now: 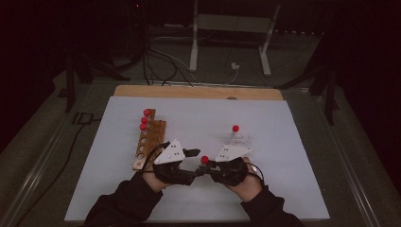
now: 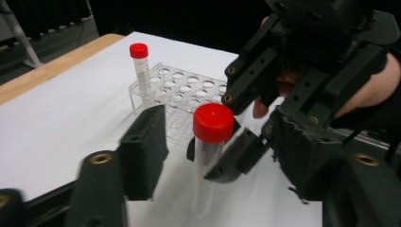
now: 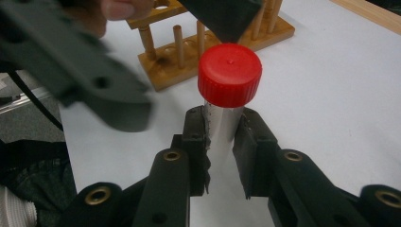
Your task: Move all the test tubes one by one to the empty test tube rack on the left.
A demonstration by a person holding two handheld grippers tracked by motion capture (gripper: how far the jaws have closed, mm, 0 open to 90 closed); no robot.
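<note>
Right now the right gripper (image 3: 222, 142) has its jaws clamped on the clear barrel of a red-capped tube (image 3: 229, 78), just under the cap, holding it upright above the table (image 1: 293, 189) near the middle of its near edge. The left gripper (image 2: 189, 142) stands with its jaws half-wide around the same tube; its pads sit on either side of the cap, and I cannot see them pressing yet.

The risk lies in this handover. If the left jaws close on the cap's rim rather than square on it, the smooth plastic could squirt sideways. If the right jaws let go before the left have a firm hold, the tube would likely drop to the white mat and roll. A twist of the cap with the barrel held this lightly could spin the whole tube instead.

Farther out, the clear rack (image 2: 189, 90) with one capped tube (image 2: 140, 66) stands toward the right edge, and the wooden rack (image 1: 147, 137) with three capped tubes toward the left edge; a wide swing could knock either.
</note>
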